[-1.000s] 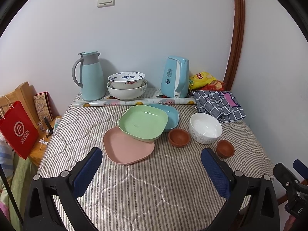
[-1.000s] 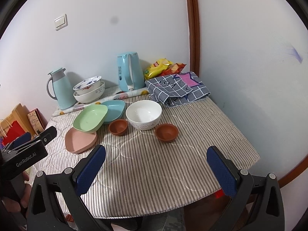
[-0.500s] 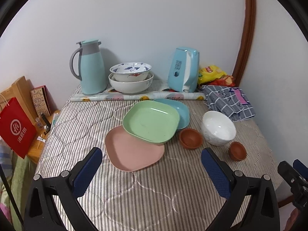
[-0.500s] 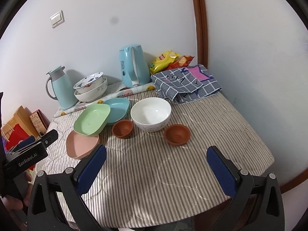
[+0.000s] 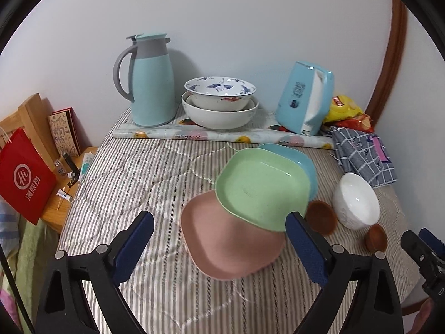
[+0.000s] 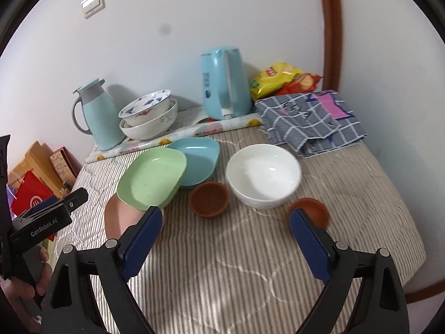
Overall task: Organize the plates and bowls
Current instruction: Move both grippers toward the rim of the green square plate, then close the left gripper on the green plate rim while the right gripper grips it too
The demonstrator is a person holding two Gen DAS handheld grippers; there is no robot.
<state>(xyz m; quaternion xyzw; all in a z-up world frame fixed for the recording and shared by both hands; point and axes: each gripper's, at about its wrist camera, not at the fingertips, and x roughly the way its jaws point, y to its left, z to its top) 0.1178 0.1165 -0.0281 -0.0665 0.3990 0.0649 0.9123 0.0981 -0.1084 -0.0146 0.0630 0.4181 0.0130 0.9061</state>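
A green plate point(image 5: 262, 185) leans over a pink plate point(image 5: 230, 246) and a blue plate point(image 5: 303, 161) on the striped table. A white bowl point(image 5: 357, 200) and two small brown bowls point(image 5: 321, 217) point(image 5: 376, 238) lie to their right. My left gripper point(image 5: 219, 246) is open above the pink plate's near side. My right gripper point(image 6: 226, 239) is open, just short of the brown bowls point(image 6: 210, 199) point(image 6: 308, 210) and the white bowl point(image 6: 262, 175). The green plate point(image 6: 153, 182), blue plate point(image 6: 197, 158) and pink plate point(image 6: 119, 218) lie to its left.
Two stacked patterned bowls point(image 5: 219, 103), a thermos jug point(image 5: 150, 80), a blue kettle point(image 5: 306, 97) and a rolled mat point(image 5: 222, 135) stand along the back wall. A checked cloth point(image 6: 311, 122) and snack bags point(image 6: 281, 79) lie at the back right. A red bag point(image 5: 22, 175) hangs left.
Both grippers have moved forward toward the dishes, which now look larger. The left gripper has reached the pink plate; the right has closed in on the brown bowls. Both stay open.
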